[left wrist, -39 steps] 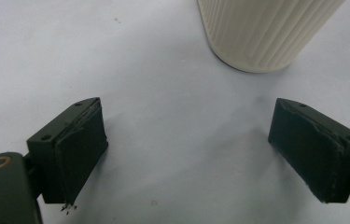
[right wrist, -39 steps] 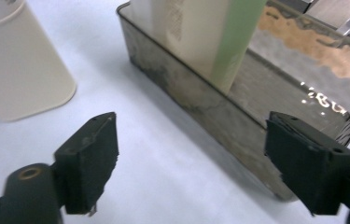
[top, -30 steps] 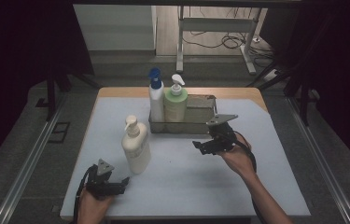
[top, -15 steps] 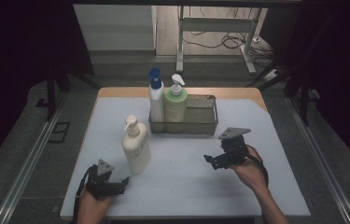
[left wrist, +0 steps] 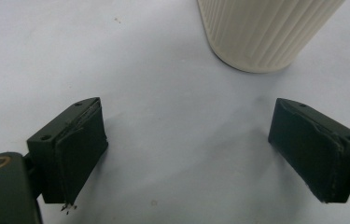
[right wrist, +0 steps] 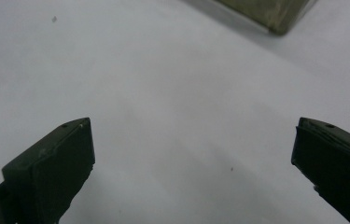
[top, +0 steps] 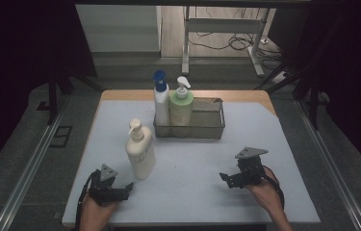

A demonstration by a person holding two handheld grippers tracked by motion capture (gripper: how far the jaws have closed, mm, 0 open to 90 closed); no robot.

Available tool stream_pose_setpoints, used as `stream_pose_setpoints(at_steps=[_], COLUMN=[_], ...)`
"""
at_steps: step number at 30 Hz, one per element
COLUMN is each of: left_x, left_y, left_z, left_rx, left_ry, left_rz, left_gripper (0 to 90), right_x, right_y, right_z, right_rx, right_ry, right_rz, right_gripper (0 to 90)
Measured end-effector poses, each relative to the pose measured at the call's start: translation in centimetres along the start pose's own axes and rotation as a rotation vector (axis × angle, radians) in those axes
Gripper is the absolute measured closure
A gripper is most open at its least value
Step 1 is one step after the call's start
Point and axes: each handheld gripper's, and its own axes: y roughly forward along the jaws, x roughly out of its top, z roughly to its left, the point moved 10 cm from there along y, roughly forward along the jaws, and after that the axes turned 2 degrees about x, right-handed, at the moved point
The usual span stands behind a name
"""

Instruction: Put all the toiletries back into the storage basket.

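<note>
We hold both grippers low over the pale surface (top: 192, 159), near its front edge. Our left gripper (top: 120, 190) sits at the front left with its fingers (left wrist: 72, 149) spread wide and nothing between them; in the left gripper view the ribbed base of the cream pump bottle (left wrist: 266, 32) stands just ahead of the gap and a little toward the right finger, apart from both. In the high view this cream pump bottle (top: 140, 151) stands upright on the surface, its long axis vertical, just beyond and slightly right of our left gripper; its pump nozzle points toward the left side of the surface. Our right gripper (top: 229, 179) is at the front right, well apart from the bottle, and its fingers (right wrist: 51, 172) are also wide apart after opening a little further just now, with only bare surface between them. In the right gripper view a corner of the wire basket (right wrist: 275, 14) shows at the top, some way ahead. That basket (top: 212, 126) sits toward the back middle of the surface, its long side running left to right. In its left end stand two more upright bottles side by side and touching: a white bottle with a blue pump (top: 161, 103) and a green bottle with a white pump (top: 181, 108), whose nozzle points left.
</note>
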Motion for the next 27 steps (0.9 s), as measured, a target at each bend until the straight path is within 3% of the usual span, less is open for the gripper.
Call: stream_pose_setpoints(at_steps=[9,13,22,27], left_x=[0.0,0.0,0.2,0.5], left_y=[0.0,0.0,-0.1,-0.2], left_z=[0.0,0.0,0.1,0.5], left_rx=[-0.001,-0.002,-0.005,0.001], left_ry=[0.0,0.001,0.0,-0.006], left_rz=[0.003,0.005,0.013,0.009], left_gripper=[10.7,10.8,12.6,22.7], right_x=[-2.9,-3.0,-3.0,-3.0], right_y=[1.6,1.5,1.5,1.5], right_z=[-0.2,-0.2,-0.2,-0.2], right_rx=[-0.006,0.0,-0.005,-0.005], right_ry=[0.013,0.004,0.011,0.01], right_rz=[0.053,-0.001,-0.008,-0.01], right_gripper=[0.0,0.0,0.0,0.0])
